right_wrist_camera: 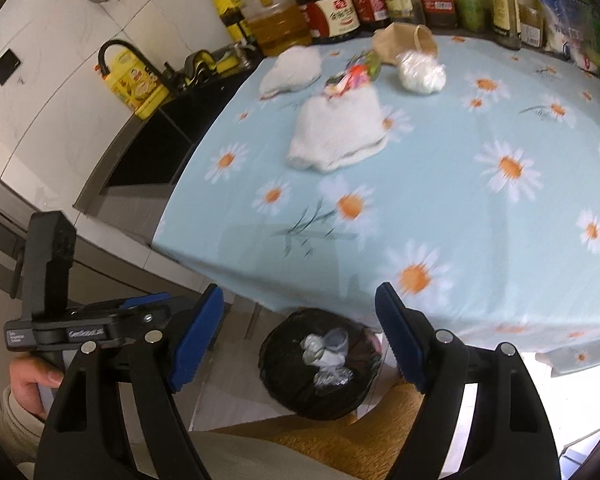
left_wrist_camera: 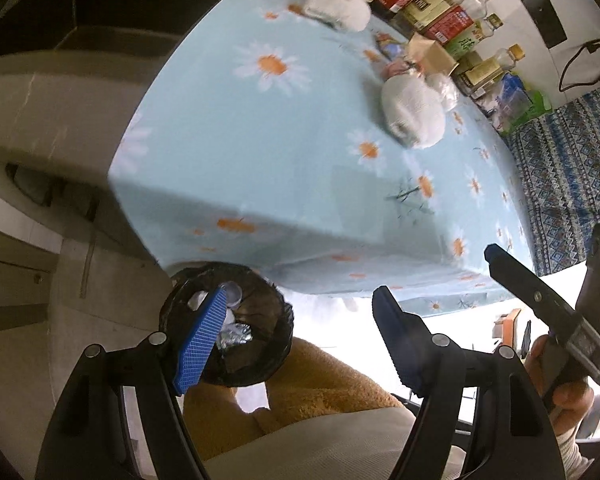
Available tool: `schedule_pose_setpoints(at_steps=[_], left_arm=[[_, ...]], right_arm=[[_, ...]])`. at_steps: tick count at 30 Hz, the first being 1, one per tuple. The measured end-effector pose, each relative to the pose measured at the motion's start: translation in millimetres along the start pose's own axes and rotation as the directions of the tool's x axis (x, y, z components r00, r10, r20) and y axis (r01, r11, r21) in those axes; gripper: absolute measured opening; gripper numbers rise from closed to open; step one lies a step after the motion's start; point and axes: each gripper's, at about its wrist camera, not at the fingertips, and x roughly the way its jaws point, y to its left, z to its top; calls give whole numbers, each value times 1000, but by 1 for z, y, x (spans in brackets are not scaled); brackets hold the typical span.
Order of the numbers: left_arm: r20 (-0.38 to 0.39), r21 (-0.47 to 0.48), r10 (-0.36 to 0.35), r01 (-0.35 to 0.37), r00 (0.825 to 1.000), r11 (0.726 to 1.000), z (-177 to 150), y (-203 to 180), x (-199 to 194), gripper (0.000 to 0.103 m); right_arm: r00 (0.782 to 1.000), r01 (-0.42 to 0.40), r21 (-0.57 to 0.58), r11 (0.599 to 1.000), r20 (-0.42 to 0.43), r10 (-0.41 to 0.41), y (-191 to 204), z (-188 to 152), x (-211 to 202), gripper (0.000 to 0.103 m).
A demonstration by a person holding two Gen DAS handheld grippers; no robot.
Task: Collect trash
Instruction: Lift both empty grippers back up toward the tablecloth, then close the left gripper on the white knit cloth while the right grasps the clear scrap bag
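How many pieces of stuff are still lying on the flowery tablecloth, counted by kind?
Crumpled white woven cloths: 2
Clear plastic bag balled up with white filling: 1
Brown paper cup lying on its side: 1
Colourful crinkled snack wrapper: 1
Total: 5

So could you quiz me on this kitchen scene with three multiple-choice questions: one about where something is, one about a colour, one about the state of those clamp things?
1. Where is the trash bin?
A. on the table
B. on the floor below the table edge
C. in the sink

2. What colour is the tablecloth?
A. light blue with daisies
B. plain red
C. green stripes

3. How do the left gripper and right gripper stand?
A. both clamped on trash
B. one holding a bottle
C. both open and empty

Answers: 1 B, the bin sits lower than the cloth's hanging edge. 2 A, white-and-orange flowers on blue. 3 C, nothing lies between either pair of pads.
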Motion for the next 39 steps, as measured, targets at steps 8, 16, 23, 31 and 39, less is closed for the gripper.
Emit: schedule_pose_setpoints(at_steps=[8,16,23,31,39], left_arm=[[45,-7,36,-36,998,999,33,-34,1,73],[86,-43,77,-74,993,996,67,-65,6,73],[103,-54,106,-101,989,993,91,-96,21,73],[74,-78,190,-185,979,980,108,-114,45,73],[48,-86,230,-225,972,971,127,-133,63,75]], right_arm=[[1000,5,-20,1000,20,-4,-45,52,-4,78],[999,-22,-53,998,33,24,-88,111,3,78],[999,-42,-83,996,20,44,-115,150,15,78],[994,-102,-110,989,-37,98,-135,179,43,78],[986,-161,-188,969,-70,150,-140,206,66,78]])
